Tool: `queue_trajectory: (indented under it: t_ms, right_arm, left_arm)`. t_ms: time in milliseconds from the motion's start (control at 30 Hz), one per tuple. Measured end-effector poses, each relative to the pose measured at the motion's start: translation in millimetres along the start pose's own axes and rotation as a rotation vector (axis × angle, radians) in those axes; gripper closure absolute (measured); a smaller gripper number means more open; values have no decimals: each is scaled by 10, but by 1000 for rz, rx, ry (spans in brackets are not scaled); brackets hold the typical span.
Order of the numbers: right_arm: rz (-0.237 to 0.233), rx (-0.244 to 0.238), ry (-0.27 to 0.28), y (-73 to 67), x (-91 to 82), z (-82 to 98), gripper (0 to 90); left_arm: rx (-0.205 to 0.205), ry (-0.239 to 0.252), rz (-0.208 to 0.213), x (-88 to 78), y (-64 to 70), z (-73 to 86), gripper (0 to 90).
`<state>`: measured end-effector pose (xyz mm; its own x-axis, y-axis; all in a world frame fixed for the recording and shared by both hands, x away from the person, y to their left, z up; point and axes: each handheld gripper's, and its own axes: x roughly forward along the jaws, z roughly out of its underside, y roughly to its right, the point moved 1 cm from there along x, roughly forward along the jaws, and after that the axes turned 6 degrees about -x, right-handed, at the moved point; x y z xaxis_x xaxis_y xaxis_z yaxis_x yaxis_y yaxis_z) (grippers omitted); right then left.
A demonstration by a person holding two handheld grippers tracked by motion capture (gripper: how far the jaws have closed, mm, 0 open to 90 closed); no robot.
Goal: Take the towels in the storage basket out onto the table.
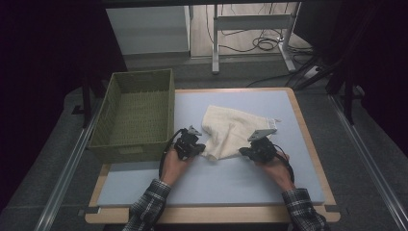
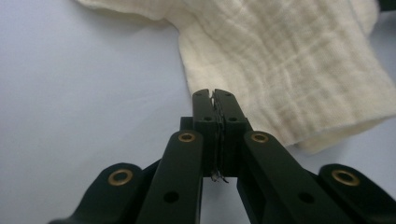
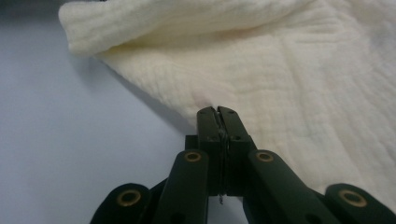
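Pale blue matting is covering the table (image 1: 269,103), and a dim room with cables on the floor is lying beyond it. Both pairs of jaws are standing pressed together. In the left gripper view the left gripper (image 2: 214,95) is showing its jaws closed tip to tip, with a thin pale sliver between them that may be cloth, though I cannot tell whether anything is really pinched there; its tips are resting right at the near edge of the cream cloth (image 2: 289,70). In the right gripper view the right gripper (image 3: 217,112) is likewise closed, its tips lying against the cloth (image 3: 280,79) at its border, where a folded edge is rolling over toward the upper left.

Seen from the high view, the left gripper (image 1: 192,147) and the right gripper (image 1: 255,150) are sitting at the two near corners of the cloth (image 1: 228,130), which is lying rumpled and roughly triangular in the middle of the table, partly doubled over itself. A green woven basket (image 1: 111,103) is standing at the left side, touching nothing (its inside is bare).

Judging from this, the work is looking early: the cloth is not yet neatly folded nor placed in the basket, and both of those steps seem to be remaining.
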<state>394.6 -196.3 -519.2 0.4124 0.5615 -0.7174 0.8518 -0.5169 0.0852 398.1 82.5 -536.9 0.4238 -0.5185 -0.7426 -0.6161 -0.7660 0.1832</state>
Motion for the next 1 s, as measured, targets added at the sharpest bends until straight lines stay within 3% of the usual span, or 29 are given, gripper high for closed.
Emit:
queue_trajectory:
  t_ms: [233,433,533,700,900,1000]
  right_arm:
    - [43,7,22,91,-330,18,891]
    - [88,23,22,217,-666,32,890]
    - [87,34,21,261,-778,40,883]
    - [103,55,26,260,-842,112,798]
    - [91,67,6,190,-955,364,711]
    - [104,88,-13,204,-919,504,641]
  left_arm:
    - [-4,12,-25,-81,47,70,893]
    - [-19,27,-48,-173,-6,153,893]
    - [-45,39,-12,-211,-5,225,893]
    - [-24,33,-3,-249,70,317,881]
    - [-27,68,13,-359,109,399,698]
    - [-19,67,13,-353,155,408,592]
